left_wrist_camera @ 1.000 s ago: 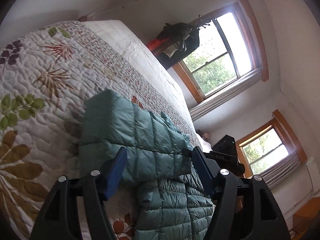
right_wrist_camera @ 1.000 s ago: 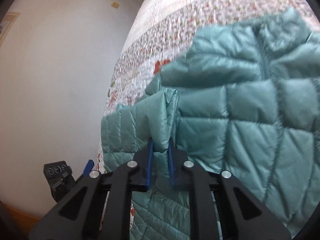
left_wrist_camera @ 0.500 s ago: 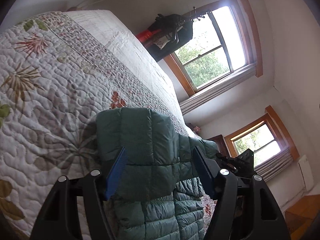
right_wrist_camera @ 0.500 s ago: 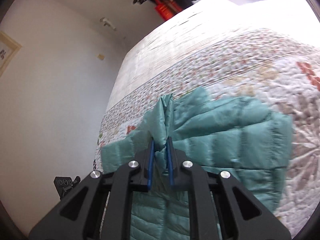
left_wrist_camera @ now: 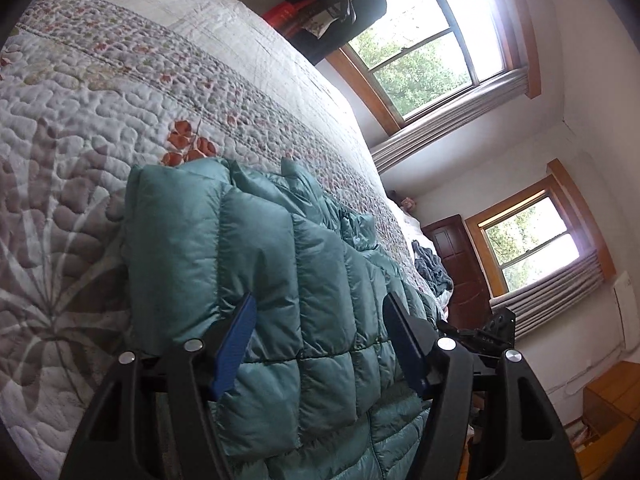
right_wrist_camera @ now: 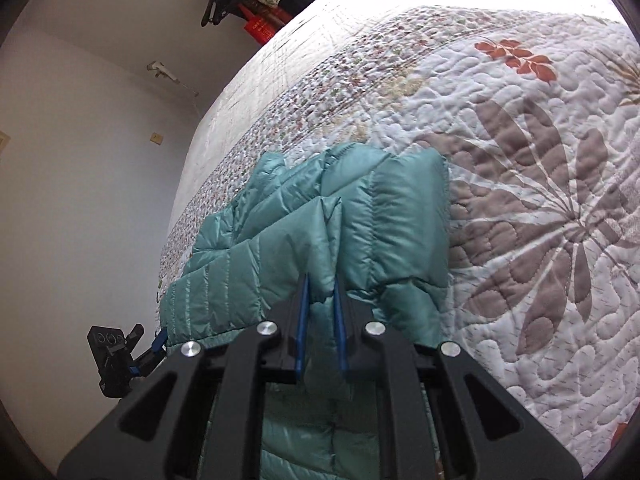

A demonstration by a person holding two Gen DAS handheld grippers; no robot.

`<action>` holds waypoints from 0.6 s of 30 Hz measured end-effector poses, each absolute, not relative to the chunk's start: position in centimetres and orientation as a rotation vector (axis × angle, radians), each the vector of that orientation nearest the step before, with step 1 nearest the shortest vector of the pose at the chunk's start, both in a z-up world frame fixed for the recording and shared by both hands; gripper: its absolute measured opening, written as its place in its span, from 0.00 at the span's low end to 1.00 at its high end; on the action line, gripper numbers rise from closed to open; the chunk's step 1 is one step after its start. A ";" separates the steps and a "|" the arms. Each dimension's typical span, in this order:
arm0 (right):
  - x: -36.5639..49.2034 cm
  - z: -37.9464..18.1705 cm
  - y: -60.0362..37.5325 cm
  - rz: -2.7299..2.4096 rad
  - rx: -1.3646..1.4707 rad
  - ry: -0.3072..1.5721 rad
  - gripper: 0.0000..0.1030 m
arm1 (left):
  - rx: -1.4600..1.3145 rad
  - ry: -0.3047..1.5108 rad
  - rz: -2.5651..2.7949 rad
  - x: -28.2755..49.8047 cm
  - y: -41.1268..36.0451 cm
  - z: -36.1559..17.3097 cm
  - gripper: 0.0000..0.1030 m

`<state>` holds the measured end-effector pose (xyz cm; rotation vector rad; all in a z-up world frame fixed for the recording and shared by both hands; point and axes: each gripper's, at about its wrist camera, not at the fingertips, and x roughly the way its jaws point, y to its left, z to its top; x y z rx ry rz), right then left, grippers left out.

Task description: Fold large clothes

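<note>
Teal quilted nylon, the jacket (left_wrist_camera: 280,280) is lying folded on the bed (left_wrist_camera: 80,128), filling the lower centre of both frames. The right gripper (right_wrist_camera: 320,292) is pinching a fold of the jacket between nearly closed blue fingers (right_wrist_camera: 301,320). The left gripper (left_wrist_camera: 320,320) is standing wide apart over the jacket, gripping nothing. Two windows (left_wrist_camera: 420,44) are glowing at the right of the left view.

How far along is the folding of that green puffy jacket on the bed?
Partly done: the teal puffer jacket already lies doubled over itself on the quilted bed. In hand: the right gripper pinches a fold of it, while the left gripper has its jaws open. Left: releasing that fold and perhaps folding again.
</note>
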<state>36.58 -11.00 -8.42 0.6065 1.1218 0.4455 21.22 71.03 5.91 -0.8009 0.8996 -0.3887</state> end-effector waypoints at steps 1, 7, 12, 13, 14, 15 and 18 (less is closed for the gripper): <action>36.5 -8.8 -11.2 0.438 0.605 1.123 0.10 | -0.799 0.906 -0.391 21.3 70.9 5.6 0.63; 36.5 -10.5 -11.3 0.420 0.567 1.143 0.14 | -0.788 0.938 -0.407 22.0 70.4 4.9 0.63; 35.5 -5.5 -12.2 0.441 0.587 0.985 0.34 | -0.785 0.880 -0.438 22.8 71.3 7.9 0.63; 35.7 -4.9 -11.8 0.466 0.583 0.983 0.34 | -0.788 0.877 -0.442 23.1 71.5 8.4 0.63; 35.9 -4.6 -11.2 0.488 0.575 0.992 0.34 | -0.793 0.881 -0.450 23.5 71.5 8.6 0.64; 36.2 -4.7 -10.5 0.507 0.561 1.007 0.34 | -0.799 0.894 -0.466 24.0 71.5 8.7 0.64; 37.5 -6.7 -8.6 0.508 0.522 1.083 0.34 | -0.776 0.966 -0.457 25.7 70.7 7.7 0.64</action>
